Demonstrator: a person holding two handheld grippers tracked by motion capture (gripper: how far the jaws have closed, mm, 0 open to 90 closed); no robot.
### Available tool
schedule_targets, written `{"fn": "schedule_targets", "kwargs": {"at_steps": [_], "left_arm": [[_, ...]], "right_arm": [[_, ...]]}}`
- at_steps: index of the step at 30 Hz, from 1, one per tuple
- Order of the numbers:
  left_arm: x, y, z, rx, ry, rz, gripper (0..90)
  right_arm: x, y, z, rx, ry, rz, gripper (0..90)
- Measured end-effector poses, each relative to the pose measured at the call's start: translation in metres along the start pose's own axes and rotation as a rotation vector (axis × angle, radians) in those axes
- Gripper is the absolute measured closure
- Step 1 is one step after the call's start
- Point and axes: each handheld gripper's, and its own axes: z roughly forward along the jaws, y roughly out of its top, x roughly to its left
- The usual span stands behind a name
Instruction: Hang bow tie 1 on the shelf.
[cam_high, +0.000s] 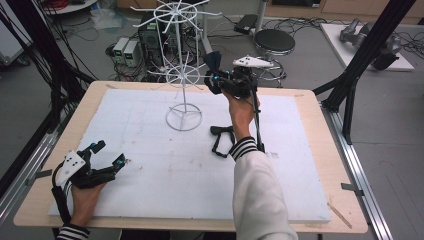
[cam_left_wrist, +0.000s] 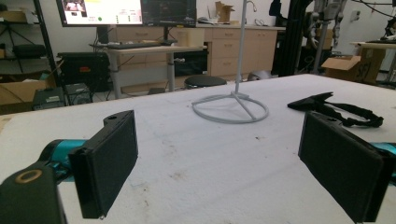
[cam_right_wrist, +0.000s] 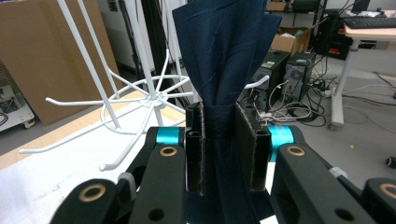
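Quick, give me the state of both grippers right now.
Left gripper: open, nothing between its fingers, low over the white board.
Right gripper: shut on the dark blue bow tie, held up beside the white wire rack.

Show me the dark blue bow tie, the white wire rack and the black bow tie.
dark blue bow tie (cam_right_wrist: 224, 56), right gripper view, upper wing
white wire rack (cam_high: 184, 119), high view, base ring
black bow tie (cam_high: 222, 140), high view, strap

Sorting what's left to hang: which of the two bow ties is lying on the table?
The black bow tie lies flat on the white mat, near the person's right sleeve. The navy bow tie is clamped in the right gripper, beside the white rack.
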Motion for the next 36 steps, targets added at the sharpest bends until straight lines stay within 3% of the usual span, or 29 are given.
{"fn": "schedule_targets", "kwargs": {"at_steps": [12, 25, 33, 36], "left_arm": [[0.0, 0.0, 0.0, 0.001, -0.001, 0.001, 12.3], [0.0, 0.0, 0.0, -0.001, 0.001, 0.0, 12.3], [0.0, 0.0, 0.0, 0.001, -0.001, 0.0, 12.3], [0.0, 0.0, 0.0, 0.004, -0.001, 0.003, 12.3]], "right_arm": [[0.005, -0.001, 0.005, 0.011, 0.017, -0.005, 74.0], [0.005, 0.003, -0.004, 0.008, 0.002, -0.034, 68.1], [0.006, 0.004, -0.009, -0.005, 0.014, -0.034, 60.2], [0.006, 0.004, -0.013, -0.005, 0.025, -0.042, 49.0]]}}
